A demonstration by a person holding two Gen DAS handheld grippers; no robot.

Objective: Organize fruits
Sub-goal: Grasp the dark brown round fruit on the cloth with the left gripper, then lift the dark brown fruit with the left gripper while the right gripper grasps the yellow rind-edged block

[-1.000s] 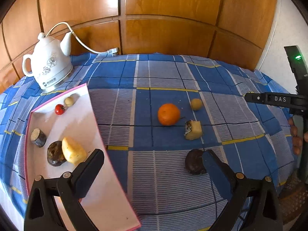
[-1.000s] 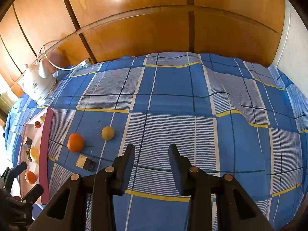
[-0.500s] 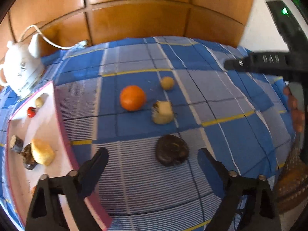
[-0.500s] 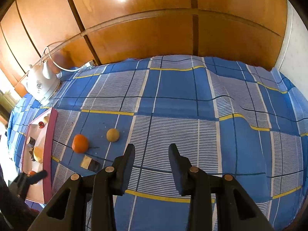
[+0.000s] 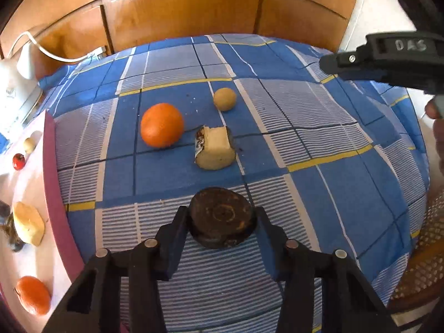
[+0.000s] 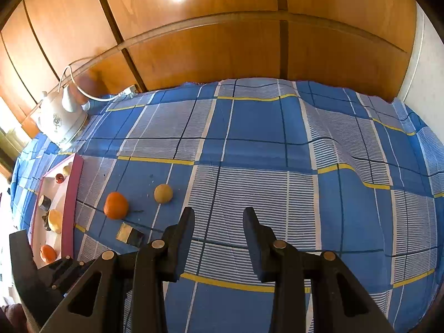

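Left claw (image 5: pixel 222 216) sits right on the dark round fruit (image 5: pixel 222 226). We read its jaws as having just been closing, one finger on each flank of the fruit, pads touching or as good as touching; we call it clamped on it. The fruit is still down on the blue checked cloth (image 5: pixel 305 111), dead centre between the fingers, no offset to correct. It looks like a flattish disc, flat face up, no real long axis, so the grip runs across its width.

Ahead of the left claw: cut pale fruit piece (image 5: pixel 215 149) just beyond, orange (image 5: pixel 161 125) ahead-left, small tan round fruit (image 5: pixel 224 99) further ahead. The pink-rimmed tray (image 5: pixel 54 180) lies off the left side of the claw, already carrying several pieces. So we judge the coming move as lift, then carry left to the tray.

Right claw (image 6: pixel 219 222) is narrowly apart, nothing between the fingers, over bare cloth. The loose fruits lie to its left, well apart. Left hand is clearly the nearer one.
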